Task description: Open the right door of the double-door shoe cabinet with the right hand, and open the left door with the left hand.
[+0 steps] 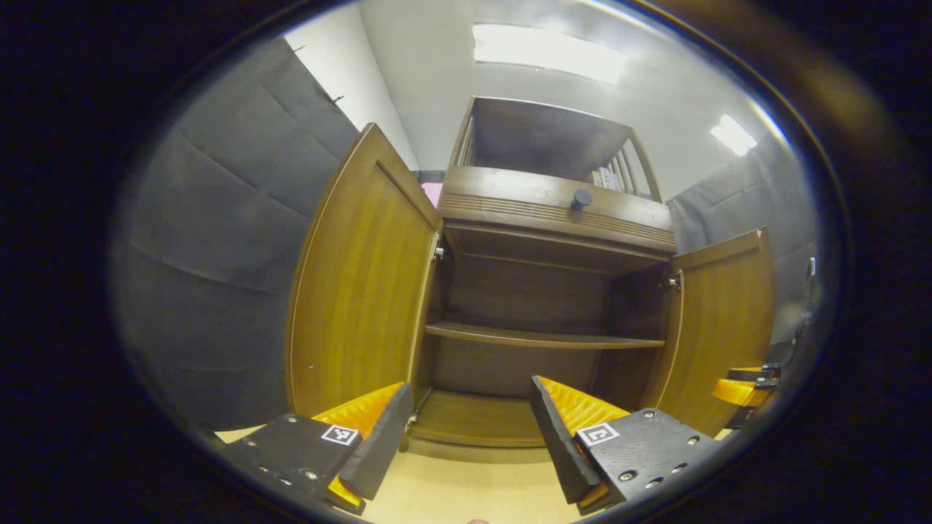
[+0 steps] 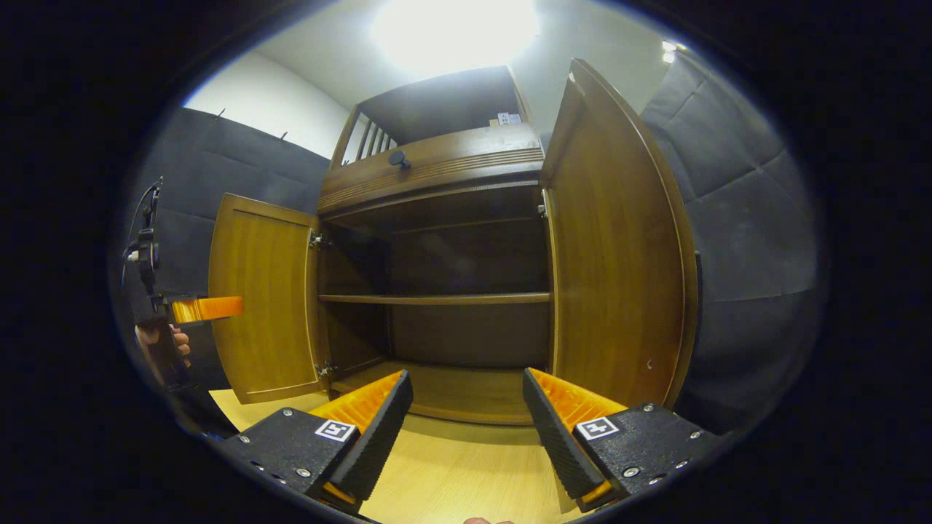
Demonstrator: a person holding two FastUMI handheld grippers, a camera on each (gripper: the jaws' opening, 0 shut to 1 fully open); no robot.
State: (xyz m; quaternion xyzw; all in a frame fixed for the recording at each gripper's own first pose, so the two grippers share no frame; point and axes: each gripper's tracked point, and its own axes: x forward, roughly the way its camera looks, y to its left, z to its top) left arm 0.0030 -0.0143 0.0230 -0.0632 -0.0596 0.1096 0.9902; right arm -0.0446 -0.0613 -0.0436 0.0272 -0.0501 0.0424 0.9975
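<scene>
The brown wooden shoe cabinet stands in front of me with both doors swung wide. In the left gripper view its left door is close on my left and its right door stands farther off. My left gripper is open, low before the cabinet's floor, with nothing between its fingers. In the right gripper view the right door is close at hand and the left door is farther away. My right gripper is open too and touches neither door. The left gripper hangs beside the left door.
Inside, a shelf crosses the cabinet at mid height. A drawer with a dark round knob sits above the doors. Grey padded walls flank the cabinet. Light wooden floor lies under the grippers. A hand holds the left gripper.
</scene>
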